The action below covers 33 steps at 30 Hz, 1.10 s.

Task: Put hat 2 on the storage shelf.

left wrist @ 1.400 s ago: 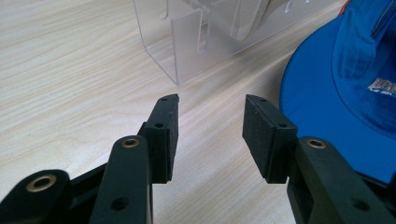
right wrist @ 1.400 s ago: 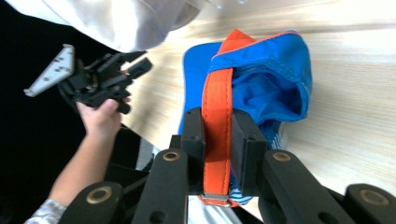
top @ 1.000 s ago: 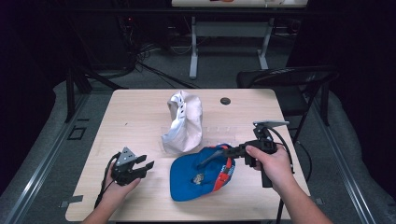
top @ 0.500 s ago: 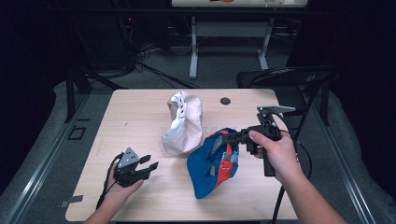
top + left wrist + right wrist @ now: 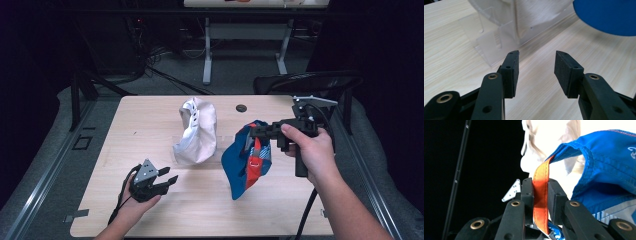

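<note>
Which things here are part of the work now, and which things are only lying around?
In the work:
blue cap, hanging by its orange strap
right gripper, clamped on that strap

Lying about:
white cap on its clear stand
small dark disc
left gripper, open

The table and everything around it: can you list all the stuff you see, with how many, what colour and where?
blue cap: one, blue with an orange strap, hanging above the table's right half from the right gripper
white cap: one, white, sitting on a clear stand at mid table
small round thing: one, dark, near the table's far edge
table: one, light wood
chair: one, black, beyond the table's right corner
left gripper: one, black, fingers apart, low over the table's near left, empty
right gripper: one, black, fingers clamped on the strap
</note>
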### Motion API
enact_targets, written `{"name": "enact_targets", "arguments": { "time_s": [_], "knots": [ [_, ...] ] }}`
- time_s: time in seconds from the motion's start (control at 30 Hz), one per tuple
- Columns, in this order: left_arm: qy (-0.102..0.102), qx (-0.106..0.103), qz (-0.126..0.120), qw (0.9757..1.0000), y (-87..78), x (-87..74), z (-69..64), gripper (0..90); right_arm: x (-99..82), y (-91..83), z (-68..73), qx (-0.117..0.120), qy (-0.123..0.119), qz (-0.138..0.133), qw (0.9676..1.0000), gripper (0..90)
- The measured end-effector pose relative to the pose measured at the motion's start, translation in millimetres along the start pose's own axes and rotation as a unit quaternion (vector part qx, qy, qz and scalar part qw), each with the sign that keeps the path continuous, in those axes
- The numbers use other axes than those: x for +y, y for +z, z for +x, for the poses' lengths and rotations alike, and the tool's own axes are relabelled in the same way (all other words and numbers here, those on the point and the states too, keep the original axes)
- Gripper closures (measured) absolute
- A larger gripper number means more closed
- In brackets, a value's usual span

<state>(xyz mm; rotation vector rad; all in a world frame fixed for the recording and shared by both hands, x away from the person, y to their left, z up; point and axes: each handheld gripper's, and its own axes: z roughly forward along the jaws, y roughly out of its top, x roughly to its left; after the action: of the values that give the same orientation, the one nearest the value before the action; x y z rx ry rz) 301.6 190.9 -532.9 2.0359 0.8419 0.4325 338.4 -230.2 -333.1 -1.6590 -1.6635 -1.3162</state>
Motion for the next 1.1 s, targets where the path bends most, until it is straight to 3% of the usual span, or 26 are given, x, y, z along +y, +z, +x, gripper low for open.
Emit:
{"name": "enact_targets", "arguments": {
  "time_s": [0.13,0.4,0.7,1.1],
  "knots": [
    [-0.015,0.015,0.002,0.9998,-1.7,-7.0,12.2,55.3,8.1,-8.6,6.2,0.013,0.007,-0.015,0.9998,77.4],
    [-0.042,0.033,0.010,0.9985,-2.9,-18.1,32.1,54.4,26.7,-20.1,22.1,-0.004,0.009,-0.045,0.9989,77.5],
    [-0.052,0.027,0.022,0.9980,-0.9,-21.5,37.3,54.4,52.2,-32.5,31.3,-0.018,0.015,-0.079,0.9966,77.4],
    [-0.050,0.030,0.021,0.9981,0.2,-23.2,39.7,54.5,81.0,-13.1,25.0,-0.027,0.034,-0.095,0.9945,77.4]
  ]
}}
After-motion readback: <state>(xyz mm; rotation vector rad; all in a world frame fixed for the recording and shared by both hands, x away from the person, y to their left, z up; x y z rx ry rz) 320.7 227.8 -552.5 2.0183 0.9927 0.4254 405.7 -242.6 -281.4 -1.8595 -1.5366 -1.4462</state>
